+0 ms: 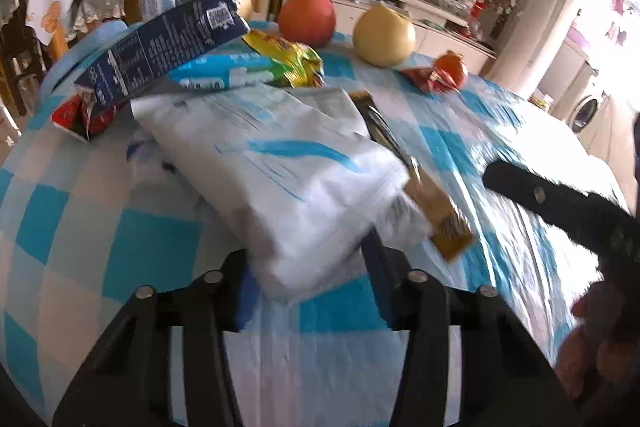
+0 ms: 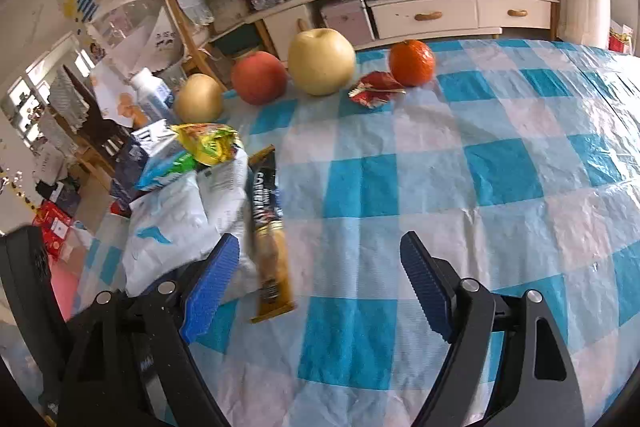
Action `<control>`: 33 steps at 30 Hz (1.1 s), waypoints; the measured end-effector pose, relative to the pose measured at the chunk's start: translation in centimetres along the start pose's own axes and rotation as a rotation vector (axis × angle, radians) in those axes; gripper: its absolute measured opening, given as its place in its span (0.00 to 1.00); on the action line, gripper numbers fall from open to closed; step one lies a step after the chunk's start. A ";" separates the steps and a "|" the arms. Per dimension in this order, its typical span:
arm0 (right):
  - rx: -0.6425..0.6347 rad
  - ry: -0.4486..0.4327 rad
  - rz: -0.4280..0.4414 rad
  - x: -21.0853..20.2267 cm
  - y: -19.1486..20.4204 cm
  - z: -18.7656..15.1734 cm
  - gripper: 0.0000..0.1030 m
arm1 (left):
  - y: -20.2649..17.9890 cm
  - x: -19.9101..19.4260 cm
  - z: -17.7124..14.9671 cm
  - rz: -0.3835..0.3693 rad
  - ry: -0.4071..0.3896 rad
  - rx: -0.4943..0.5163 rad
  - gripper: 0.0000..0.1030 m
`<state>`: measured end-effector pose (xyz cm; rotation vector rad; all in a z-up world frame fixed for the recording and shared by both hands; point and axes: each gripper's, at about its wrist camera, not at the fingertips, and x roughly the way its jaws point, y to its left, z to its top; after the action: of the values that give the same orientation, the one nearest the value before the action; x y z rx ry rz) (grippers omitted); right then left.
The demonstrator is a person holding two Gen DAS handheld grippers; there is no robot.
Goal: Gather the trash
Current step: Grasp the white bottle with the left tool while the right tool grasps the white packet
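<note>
On the checked blue-and-white worktop (image 2: 440, 163) most of the rubbish lies heaped at one end, and I judge the collecting well begun but not finished. Taking the large white plastic bag with blue streaks (image 1: 280, 167) as the landmark and going left to right in the left wrist view: beyond its left corner sits a crumpled red wrapper (image 1: 78, 117), with a dark blue printed carton (image 1: 160, 53) propped above it. Behind the bag lie a light blue and green packet (image 1: 228, 73) and a shiny yellow foil wrapper (image 1: 292, 61). Along the bag's right edge rests a long brown and black sachet (image 1: 424, 195). Well to the right of the bag and behind it, a small red crumpled wrapper (image 2: 374, 87) lies apart, just beside a small orange (image 2: 412, 63); it is not yet gathered. The fruit behind the bag, a red apple (image 2: 259, 78) and a pale yellow pear (image 2: 321, 62), is no trash and should stay.

The left claw (image 1: 310, 263) is pinching the near edge of the white bag, so the heap seems ready to be dragged or lifted. The right claw (image 2: 320, 267) is spread wide with nothing between its blue pads (image 2: 212, 287), poised just right of the sachet.

No bin shows in either view.
</note>
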<state>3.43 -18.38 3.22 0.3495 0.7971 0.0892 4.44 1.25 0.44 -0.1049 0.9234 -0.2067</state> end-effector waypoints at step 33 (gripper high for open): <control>-0.482 0.114 0.133 6.8 13.1 -0.7 0.89 | 10.6 -2.6 1.4 0.027 -0.009 0.031 0.55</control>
<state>8.39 -4.46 2.57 -0.0613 0.8360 0.4209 5.46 12.13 1.42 -0.0650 0.9121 -0.1955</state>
